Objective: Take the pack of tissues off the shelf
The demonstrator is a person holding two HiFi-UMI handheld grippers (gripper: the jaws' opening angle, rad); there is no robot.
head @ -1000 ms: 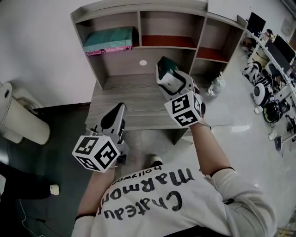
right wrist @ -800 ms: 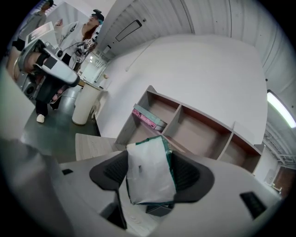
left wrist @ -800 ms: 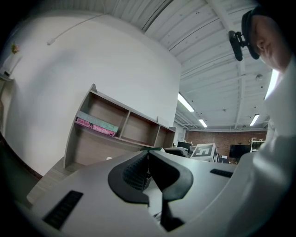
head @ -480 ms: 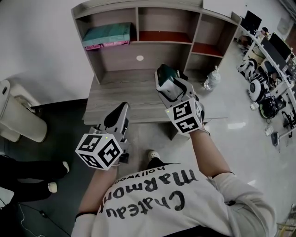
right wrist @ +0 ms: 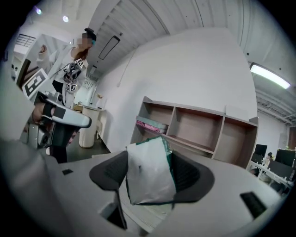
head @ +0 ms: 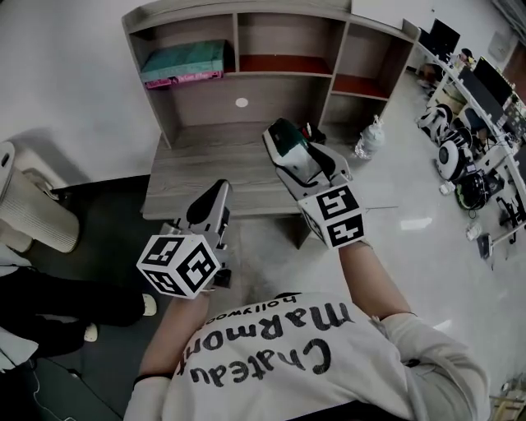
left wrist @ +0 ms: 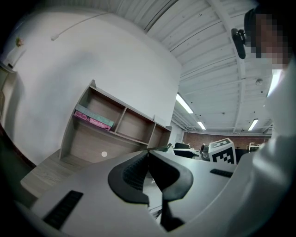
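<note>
The right gripper (head: 286, 141) is up over the right part of the wooden table (head: 205, 168), and its fingers (right wrist: 192, 176) are clamped on the pack of tissues (right wrist: 149, 178), one on each side of it. The pack is a soft white wrapper with green edging, standing roughly on end between the pads, its top poking out past the fingertips. It is in the air, clear of the shelf (head: 234, 11) and touching neither the shelf boards nor the table. The left gripper (head: 212, 197) hangs lower and nearer the person, just off the table's front edge, well apart from the right one; its fingers (left wrist: 132, 173) are pressed together with nothing between them. The shelf unit stands at the back of the table against the white wall. Its upper left compartment holds a flat teal box (head: 182, 62) with a pink edge, lying on its side. A small white disc (head: 241, 103) sits on the back panel under that row of compartments. To the left of the table, on the dark floor, is a pale cylindrical bin (head: 37, 218). The person wears a white top with black lettering (head: 263, 349), both forearms stretched out toward the table.
</note>
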